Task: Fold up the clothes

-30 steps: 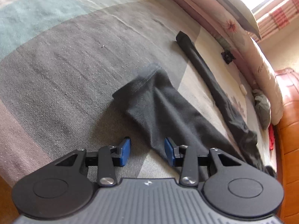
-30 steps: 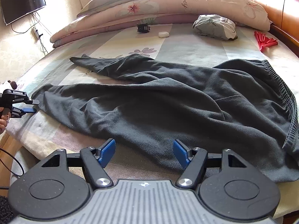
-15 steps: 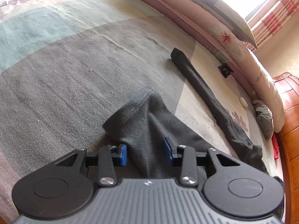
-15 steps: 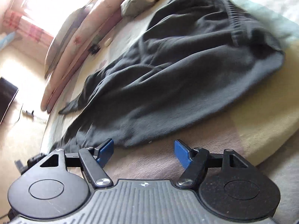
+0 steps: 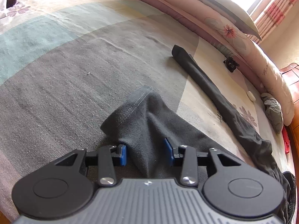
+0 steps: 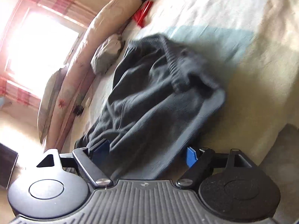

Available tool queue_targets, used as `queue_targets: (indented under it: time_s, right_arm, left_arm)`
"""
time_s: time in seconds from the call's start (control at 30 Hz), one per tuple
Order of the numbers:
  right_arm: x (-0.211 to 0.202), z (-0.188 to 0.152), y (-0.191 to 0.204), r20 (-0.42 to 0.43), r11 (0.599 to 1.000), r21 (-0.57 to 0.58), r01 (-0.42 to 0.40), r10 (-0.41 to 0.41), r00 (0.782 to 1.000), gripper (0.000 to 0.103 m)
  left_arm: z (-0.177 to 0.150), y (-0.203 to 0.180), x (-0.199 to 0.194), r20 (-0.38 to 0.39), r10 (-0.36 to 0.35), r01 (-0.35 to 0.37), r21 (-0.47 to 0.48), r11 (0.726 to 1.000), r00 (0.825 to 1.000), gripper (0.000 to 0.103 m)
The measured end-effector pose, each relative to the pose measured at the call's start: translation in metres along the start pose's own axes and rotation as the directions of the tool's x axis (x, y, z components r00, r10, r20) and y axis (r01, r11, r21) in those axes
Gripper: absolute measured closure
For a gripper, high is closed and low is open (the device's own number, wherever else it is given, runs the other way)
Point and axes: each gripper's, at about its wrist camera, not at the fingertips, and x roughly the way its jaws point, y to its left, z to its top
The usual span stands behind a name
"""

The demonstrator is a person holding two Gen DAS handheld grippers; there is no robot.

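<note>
Dark grey trousers (image 5: 142, 112) lie spread on the patterned bedspread (image 5: 65, 71). One leg's stitched cuff (image 5: 138, 98) sits just ahead of my left gripper (image 5: 145, 153). Its jaws are opening slightly with the leg's cloth lying between the blue pads (image 5: 122, 154), not pinched. The other leg (image 5: 205, 82) stretches away towards the pillows. In the right wrist view the trousers (image 6: 149, 97) show their ribbed waistband (image 6: 172, 63). My right gripper (image 6: 147, 153) is tilted over the hip part. Its jaws are opening wide with cloth between them, unpressed.
A long rolled quilt and pillows (image 5: 233, 31) line the bed's far side. Near them lie a black hair clip (image 5: 231, 65), a small white object (image 5: 251, 96), a grey bundle (image 5: 273, 112) and something red (image 5: 286, 140). A wooden headboard (image 5: 293, 74) stands at the right.
My left gripper has crept forward so the leg's cloth now lies between its fingers. My right gripper has rolled hard, dropped towards the waist end, and spread its jaws wider.
</note>
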Motion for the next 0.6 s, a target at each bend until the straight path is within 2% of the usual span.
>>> queue_targets:
  time_s: [0.07,0.13,0.17,0.2,0.23,0.3,0.37,0.43,0.6]
  right_arm:
    - [0.008,-0.008,0.012,-0.018,0.998,-0.069,-0.001,0.000,1.000,0.017]
    - [0.012,-0.007,0.016,-0.009,0.996,-0.091,0.009,-0.010,1.000,0.019]
    - [0.015,-0.005,0.016,-0.004,0.995,-0.095,0.022,-0.022,1.000,0.024]
    - [0.017,-0.003,0.015,0.001,0.995,-0.098,0.034,-0.034,0.999,0.041]
    - [0.019,-0.001,0.014,-0.001,0.994,-0.097,0.056,-0.056,0.998,0.070]
    - [0.023,0.001,0.007,-0.018,0.991,-0.080,0.103,-0.105,0.994,0.100]
    - [0.016,0.000,0.002,-0.021,0.994,-0.066,0.091,-0.092,0.996,0.099]
    - [0.011,0.000,0.011,-0.018,0.990,-0.100,0.098,-0.100,0.995,0.099]
    - [-0.006,0.006,0.038,-0.021,0.989,-0.143,0.047,-0.050,0.999,0.099]
  left_arm:
    - [-0.001,-0.001,0.000,0.003,0.006,-0.006,0.003,1.000,1.000,0.067]
    - [-0.001,-0.003,0.000,0.006,0.037,-0.037,0.025,0.999,0.999,0.071]
    - [-0.001,-0.004,0.000,0.008,0.052,-0.053,0.036,0.998,0.999,0.085]
    - [-0.001,-0.004,-0.001,0.011,0.062,-0.062,0.042,0.997,0.998,0.093]
    - [0.000,-0.004,-0.003,0.016,0.061,-0.061,0.042,0.997,0.998,0.099]
    - [0.002,-0.004,-0.008,0.027,0.059,-0.060,0.042,0.997,0.998,0.102]
    - [0.004,-0.004,-0.013,0.037,0.057,-0.059,0.042,0.997,0.998,0.103]
    - [0.007,-0.004,-0.024,0.055,0.046,-0.049,0.048,0.998,0.997,0.103]
    - [0.022,0.002,-0.063,0.114,0.039,-0.047,0.063,0.997,0.993,0.103]
